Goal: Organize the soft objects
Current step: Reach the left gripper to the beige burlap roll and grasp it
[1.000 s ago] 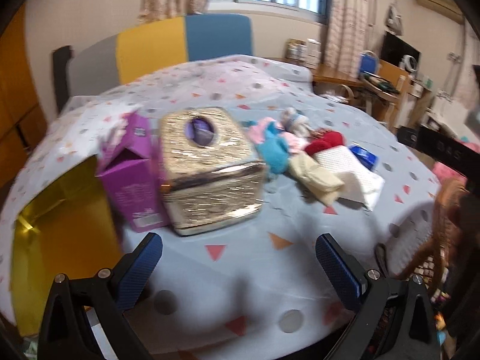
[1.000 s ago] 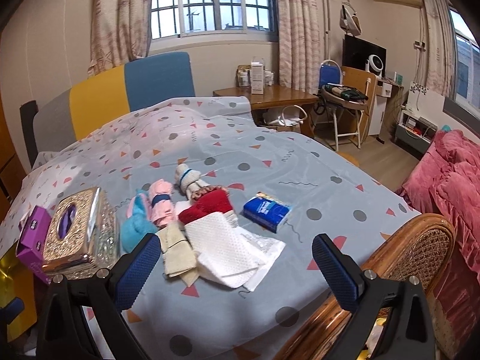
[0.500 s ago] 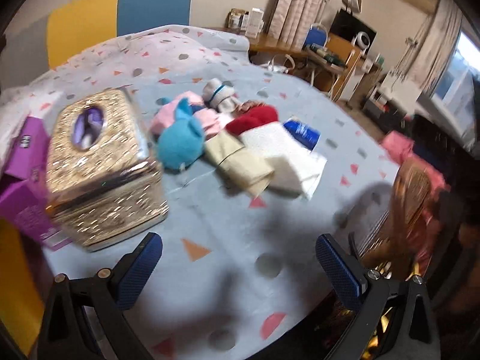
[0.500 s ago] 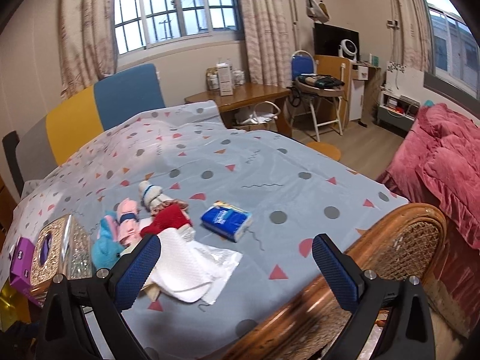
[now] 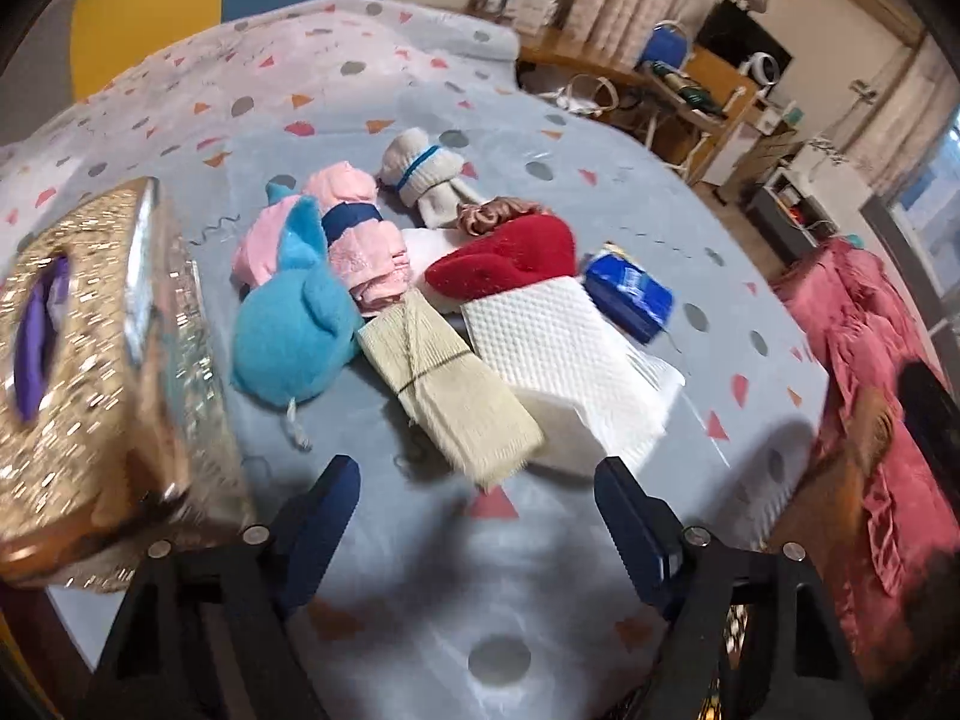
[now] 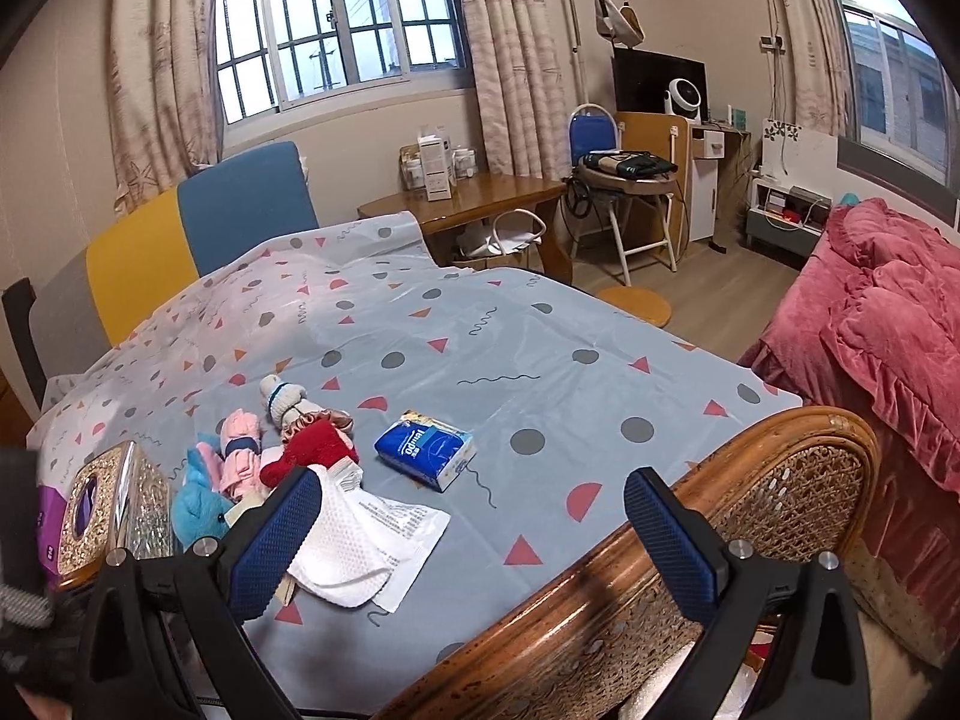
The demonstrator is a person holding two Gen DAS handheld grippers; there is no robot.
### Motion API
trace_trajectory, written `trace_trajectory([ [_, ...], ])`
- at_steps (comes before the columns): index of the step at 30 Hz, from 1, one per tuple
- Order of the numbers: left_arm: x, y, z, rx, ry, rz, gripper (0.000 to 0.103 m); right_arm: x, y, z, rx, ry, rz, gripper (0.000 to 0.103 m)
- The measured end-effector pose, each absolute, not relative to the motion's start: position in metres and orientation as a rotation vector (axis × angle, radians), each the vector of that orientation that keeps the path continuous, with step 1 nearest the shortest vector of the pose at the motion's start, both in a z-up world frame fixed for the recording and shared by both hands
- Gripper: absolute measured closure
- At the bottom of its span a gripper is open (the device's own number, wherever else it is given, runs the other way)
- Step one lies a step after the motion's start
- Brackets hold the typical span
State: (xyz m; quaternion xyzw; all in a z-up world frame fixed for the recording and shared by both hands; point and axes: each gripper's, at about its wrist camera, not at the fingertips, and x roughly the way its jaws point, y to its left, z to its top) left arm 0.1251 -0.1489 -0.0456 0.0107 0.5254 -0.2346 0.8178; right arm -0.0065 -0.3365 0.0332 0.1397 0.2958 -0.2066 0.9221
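**Left gripper narrowed above the soft pile, nothing between its fingers**

While the left gripper [image 5: 477, 516] pointed down at the patterned tablecloth [image 5: 600, 180], its jaws had just been closing partway, yet they stood apart with only bare cloth between them. The beige folded cloth [image 5: 447, 387] served as the landmark: its near end lay just beyond the gap, closer to the right finger than to the left, and touched neither. Left of the beige cloth sat the blue plush toy [image 5: 288, 336], touching it; behind that toy lay the pink rolled cloth [image 5: 354, 240] with its dark blue band. Right of the beige cloth, touching it, lay the white textured towel [image 5: 558, 360], and the red plush piece [image 5: 510, 264] rested on the towel's far end. Farther behind were the white rolled sock [image 5: 420, 174] with a blue stripe and a brown ruffled scrap [image 5: 498, 216]. Right of the towel lay the blue tissue pack [image 5: 627, 294]. Well to the left of the beige cloth stood the gold tissue box [image 5: 90, 372], blurred at the picture's edge.

The right gripper [image 6: 468, 534] hung with its fingers wide apart and empty, over the table's near edge and the back of a wicker chair [image 6: 750, 510]. Its left finger [image 6: 276, 540] overlapped the towel in the picture; whether it touched could not be told.
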Motion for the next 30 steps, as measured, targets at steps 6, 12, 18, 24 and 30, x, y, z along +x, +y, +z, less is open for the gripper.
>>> trace_trajectory([
  [6,0.163,-0.167,-0.063,-0.007,1.175,-0.402,0.032,-0.005,-0.339,0.026,0.302,0.627,-0.405,0.0],
  [12,0.184,-0.176,-0.096,0.015,1.277,-0.326,0.041,-0.003,-0.342,0.022,0.311,0.642,-0.384,0.0],
  [18,0.153,-0.162,-0.093,0.063,1.239,-0.441,0.052,0.002,-0.344,0.022,0.314,0.661,-0.337,0.0],
  [24,0.101,-0.129,-0.095,0.101,1.225,-0.534,0.052,0.02,-0.345,0.028,0.366,0.707,-0.203,0.008],
  [30,0.077,-0.096,-0.094,0.089,1.212,-0.538,0.05,0.061,-0.321,0.016,0.365,0.902,-0.032,0.022],
])
